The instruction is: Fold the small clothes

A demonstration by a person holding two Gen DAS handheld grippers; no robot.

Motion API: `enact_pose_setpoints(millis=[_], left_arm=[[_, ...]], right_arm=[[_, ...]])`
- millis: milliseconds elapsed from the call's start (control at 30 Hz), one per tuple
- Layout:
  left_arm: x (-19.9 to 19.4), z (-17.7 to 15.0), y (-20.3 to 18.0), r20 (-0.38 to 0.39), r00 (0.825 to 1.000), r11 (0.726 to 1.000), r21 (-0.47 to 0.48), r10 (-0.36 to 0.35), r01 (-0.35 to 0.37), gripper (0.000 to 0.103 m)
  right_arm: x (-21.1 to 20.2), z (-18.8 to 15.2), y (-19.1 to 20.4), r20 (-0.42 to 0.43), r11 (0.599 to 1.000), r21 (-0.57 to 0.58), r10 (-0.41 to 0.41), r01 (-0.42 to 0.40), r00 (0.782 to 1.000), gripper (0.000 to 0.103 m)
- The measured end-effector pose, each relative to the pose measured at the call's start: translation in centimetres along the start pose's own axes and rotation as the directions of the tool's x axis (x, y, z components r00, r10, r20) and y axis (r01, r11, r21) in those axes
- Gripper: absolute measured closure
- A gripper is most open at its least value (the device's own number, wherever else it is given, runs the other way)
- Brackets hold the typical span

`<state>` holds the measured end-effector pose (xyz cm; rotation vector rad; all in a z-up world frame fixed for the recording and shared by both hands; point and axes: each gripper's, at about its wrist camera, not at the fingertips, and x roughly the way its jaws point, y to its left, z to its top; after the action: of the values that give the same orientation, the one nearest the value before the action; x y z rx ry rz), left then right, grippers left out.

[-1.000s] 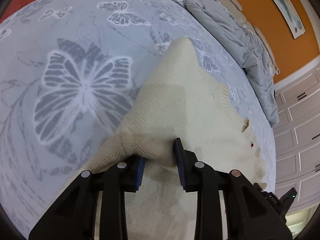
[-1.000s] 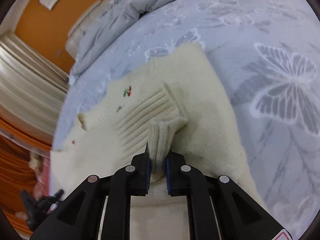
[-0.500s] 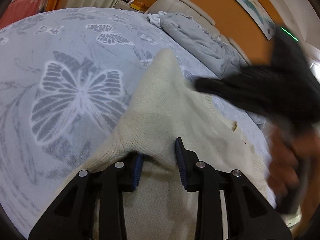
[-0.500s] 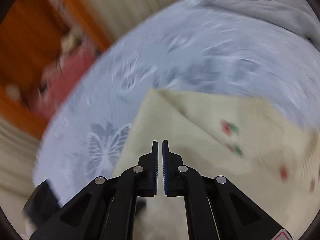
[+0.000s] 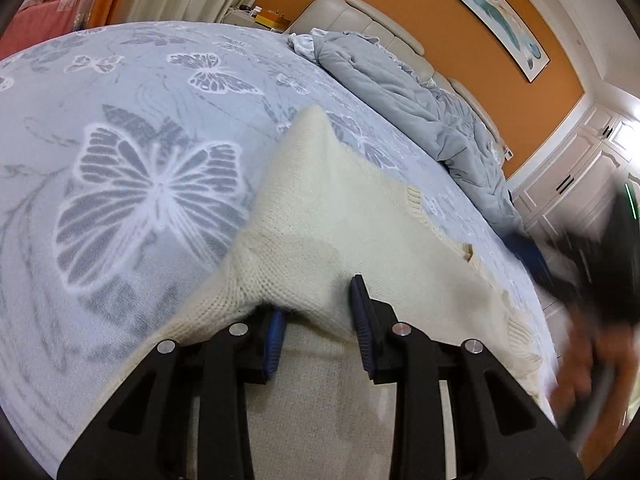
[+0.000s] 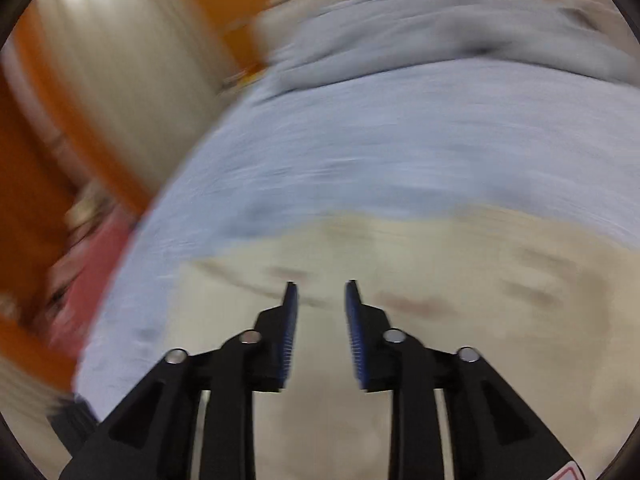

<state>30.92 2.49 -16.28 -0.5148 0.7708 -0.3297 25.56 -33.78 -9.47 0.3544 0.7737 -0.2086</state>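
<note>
A cream knit sweater (image 5: 320,216) lies on the blue-grey butterfly bedspread (image 5: 120,140). My left gripper (image 5: 318,304) sits low on the sweater with a fold of knit bunched between its fingers; the jaws stand partly apart around that fold. In the blurred right wrist view, my right gripper (image 6: 320,300) is open and empty, hovering over the sweater (image 6: 440,320). The right gripper and the hand holding it show blurred at the right edge of the left wrist view (image 5: 592,264).
A crumpled grey duvet (image 5: 400,92) lies along the padded headboard (image 5: 360,8) at the far side of the bed. An orange wall, curtains and white cabinets (image 5: 572,160) surround the bed. Pink fabric (image 6: 80,272) lies beyond the bed's left edge.
My right gripper let go of the sleeve cuff, swung away across the bed and opened. My left gripper stayed on the same fold, tilting up slightly.
</note>
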Motion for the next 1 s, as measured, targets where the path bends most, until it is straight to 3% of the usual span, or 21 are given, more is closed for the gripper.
enact_pose_setpoints(millis=[33, 67, 100, 133, 200, 233, 267, 367, 433, 467, 500, 567, 600, 633, 667, 733, 800, 867, 900, 967, 1000], left_arm=[[0.0, 0.0, 0.0, 0.001, 1.000, 1.000, 0.003, 0.003, -0.003, 0.073], [0.1, 0.0, 0.0, 0.002, 1.000, 1.000, 0.005, 0.005, -0.005, 0.073], [0.2, 0.1, 0.1, 0.003, 1.000, 1.000, 0.006, 0.006, -0.006, 0.073], [0.2, 0.0, 0.0, 0.003, 1.000, 1.000, 0.008, 0.009, -0.009, 0.073], [0.3, 0.1, -0.1, 0.002, 1.000, 1.000, 0.011, 0.013, -0.013, 0.073], [0.3, 0.0, -0.1, 0.002, 1.000, 1.000, 0.011, 0.012, -0.012, 0.073], [0.3, 0.1, -0.2, 0.002, 1.000, 1.000, 0.011, 0.013, -0.013, 0.073], [0.2, 0.0, -0.3, 0.001, 1.000, 1.000, 0.012, 0.014, -0.014, 0.073], [0.3, -0.1, -0.3, -0.001, 1.000, 1.000, 0.018, 0.019, -0.019, 0.070], [0.4, -0.1, -0.4, -0.003, 1.000, 1.000, 0.024, 0.018, -0.018, 0.069], [0.5, -0.1, -0.6, -0.003, 1.000, 0.999, 0.034, 0.023, -0.023, 0.069], [0.5, -0.1, -0.4, -0.002, 1.000, 0.999, 0.033, 0.021, -0.021, 0.069], [0.5, -0.1, -0.4, -0.001, 1.000, 0.999, 0.032, 0.019, -0.019, 0.069], [0.5, -0.1, -0.3, 0.000, 1.000, 0.999, 0.032, 0.018, -0.018, 0.069], [0.5, -0.1, -0.3, 0.001, 1.000, 0.999, 0.032, 0.017, -0.017, 0.069], [0.5, -0.1, -0.2, 0.001, 1.000, 0.999, 0.030, 0.014, -0.014, 0.069], [0.5, -0.1, -0.1, 0.000, 1.000, 0.999, 0.031, 0.016, -0.016, 0.069], [0.5, -0.1, -0.1, 0.000, 1.000, 0.999, 0.031, 0.015, -0.015, 0.069], [0.5, -0.1, -0.1, 0.001, 1.000, 0.999, 0.030, 0.015, -0.015, 0.069], [0.5, -0.1, -0.2, 0.002, 1.000, 0.999, 0.031, 0.015, -0.015, 0.069], [0.4, -0.1, -0.1, 0.003, 1.000, 0.999, 0.030, 0.013, -0.013, 0.069]], right_arm=[[-2.1, -1.0, -3.7, 0.034, 0.993, 0.039, -0.117, 0.115, 0.993, 0.056], [-3.6, -1.7, -6.4, 0.052, 0.980, 0.089, -0.183, 0.178, 0.982, 0.040], [-4.4, -2.4, -8.5, 0.052, 0.970, 0.143, -0.204, 0.195, 0.978, 0.032], [-3.9, -3.2, -10.4, 0.007, 0.969, 0.184, -0.171, 0.167, 0.985, 0.030], [-1.8, -3.5, -11.0, -0.079, 0.980, 0.156, -0.114, 0.125, 0.990, 0.035], [-0.9, -3.7, -10.7, -0.092, 0.987, 0.116, -0.097, 0.107, 0.991, 0.054], [-0.1, -3.7, -9.9, -0.107, 0.994, 0.084, -0.058, 0.068, 0.993, 0.091], [-2.1, -3.3, -11.0, -0.005, 0.992, 0.124, -0.013, 0.014, 1.000, 0.094], [-1.3, -3.9, -12.3, -0.031, 0.986, 0.161, -0.040, 0.044, 0.999, 0.094], [-0.2, -4.8, -12.7, -0.090, 0.985, 0.163, -0.044, 0.058, 0.995, 0.094], [-0.4, -5.2, -12.7, -0.068, 0.988, 0.145, -0.039, 0.049, 0.997, 0.095], [-2.5, -4.0, -11.9, -0.060, 0.983, 0.142, -0.109, 0.117, 0.992, 0.085], [-3.8, -3.5, -11.4, -0.010, 0.975, 0.157, -0.156, 0.156, 0.988, 0.079], [-5.6, -2.6, -10.0, 0.093, 0.977, 0.164, -0.151, 0.135, 0.984, 0.078], [-5.7, -1.7, -8.7, 0.119, 0.987, 0.143, -0.091, 0.074, 0.989, 0.078], [-2.6, 0.1, -4.9, 0.000, 0.996, 0.069, 0.049, -0.049, 0.999, 0.084], [2.3, 0.4, -1.7, -0.139, 0.984, 0.030, 0.177, -0.174, 0.974, 0.086], [6.7, -0.8, 0.3, -0.243, 0.988, -0.027, 0.143, -0.154, 0.959, 0.091], [7.5, -1.2, 0.7, -0.215, 0.988, -0.065, 0.122, -0.139, 0.969, 0.092], [6.3, -0.4, 1.0, -0.206, 0.992, -0.029, 0.118, -0.127, 0.971, 0.091], [4.8, 0.5, 1.6, -0.167, 0.987, -0.011, 0.155, -0.159, 0.974, 0.091]])
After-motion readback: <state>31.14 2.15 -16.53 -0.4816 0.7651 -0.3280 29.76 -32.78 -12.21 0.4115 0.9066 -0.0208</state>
